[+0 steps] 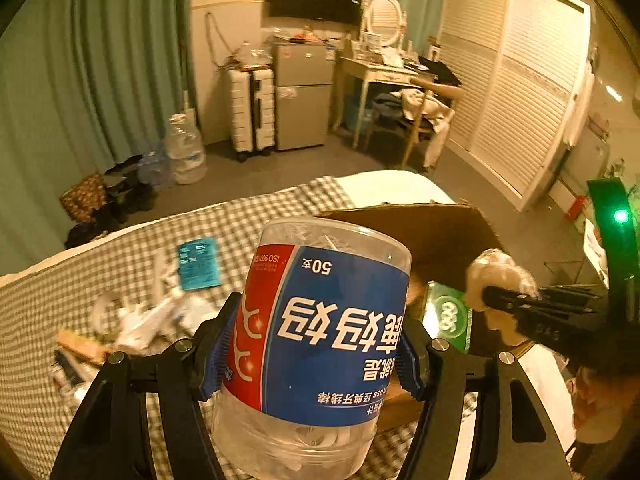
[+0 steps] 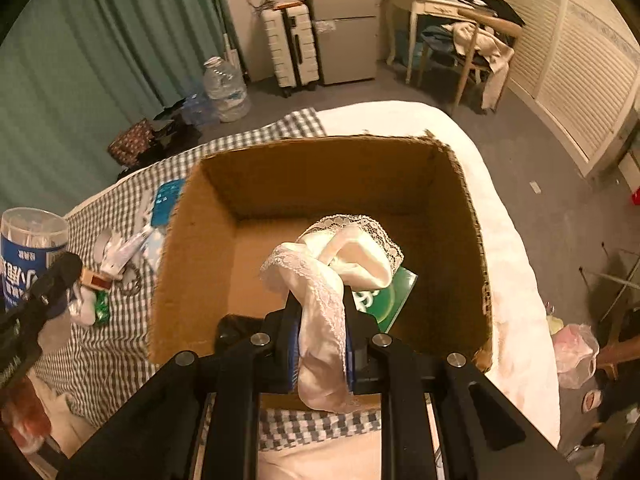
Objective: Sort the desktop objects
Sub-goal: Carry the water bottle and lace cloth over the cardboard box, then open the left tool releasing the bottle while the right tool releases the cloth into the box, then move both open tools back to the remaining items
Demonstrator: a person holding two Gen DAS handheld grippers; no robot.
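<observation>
My left gripper is shut on a clear plastic jar of dental floss picks with a blue and red label, held above the checkered bed cover; the jar also shows in the right wrist view. My right gripper is shut on a white lace-trimmed cloth and holds it over the open cardboard box. The cloth also shows in the left wrist view. A green packet lies in the box, partly under the cloth.
Loose items lie on the checkered cover left of the box: a teal packet, white plastic pieces, a small wooden block and a green wrapper. Beyond the bed stand a water jug, suitcase and desk.
</observation>
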